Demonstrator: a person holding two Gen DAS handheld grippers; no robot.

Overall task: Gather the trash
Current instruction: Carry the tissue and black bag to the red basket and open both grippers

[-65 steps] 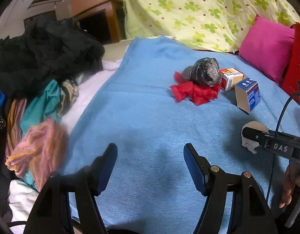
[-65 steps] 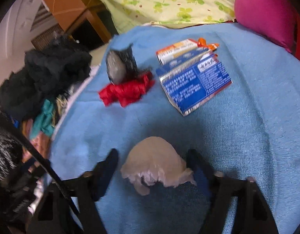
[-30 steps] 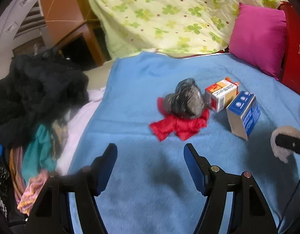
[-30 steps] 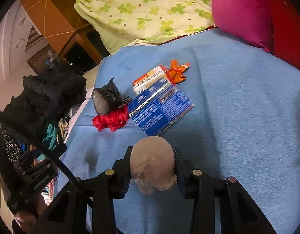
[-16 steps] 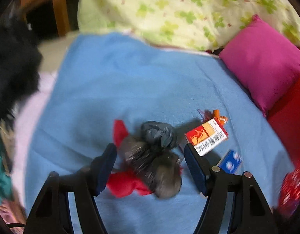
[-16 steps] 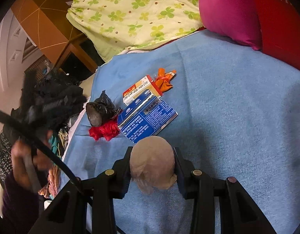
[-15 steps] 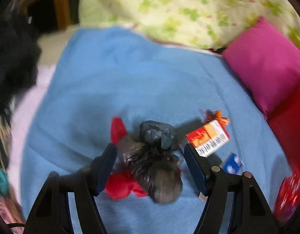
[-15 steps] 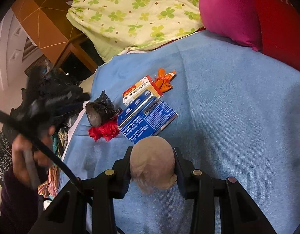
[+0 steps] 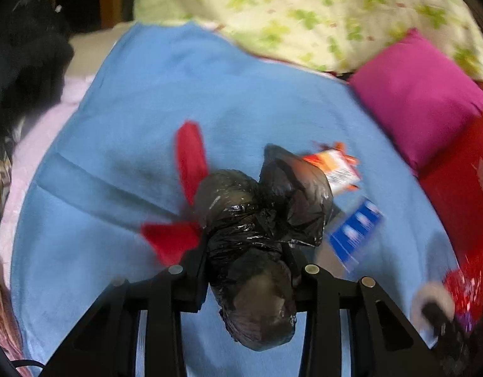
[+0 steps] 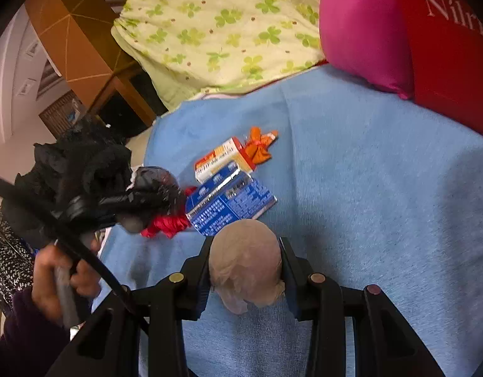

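The left tool (image 9: pixel 247 270) is closing around a knotted black trash bag (image 9: pixel 260 235) mid-bed, its long axis running along the fingers; the right tool (image 10: pixel 245 267), nearer the bed's front edge, is clamped on a beige wad (image 10: pixel 244 257).

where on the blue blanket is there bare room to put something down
The widest bare stretch of the blue blanket lies between the boxes and the pink pillow. Another runs from the red scrap up to the flowered quilt. It is crowded around the blue box, the orange-and-white box and the black bag, on which the left gripper is closing.
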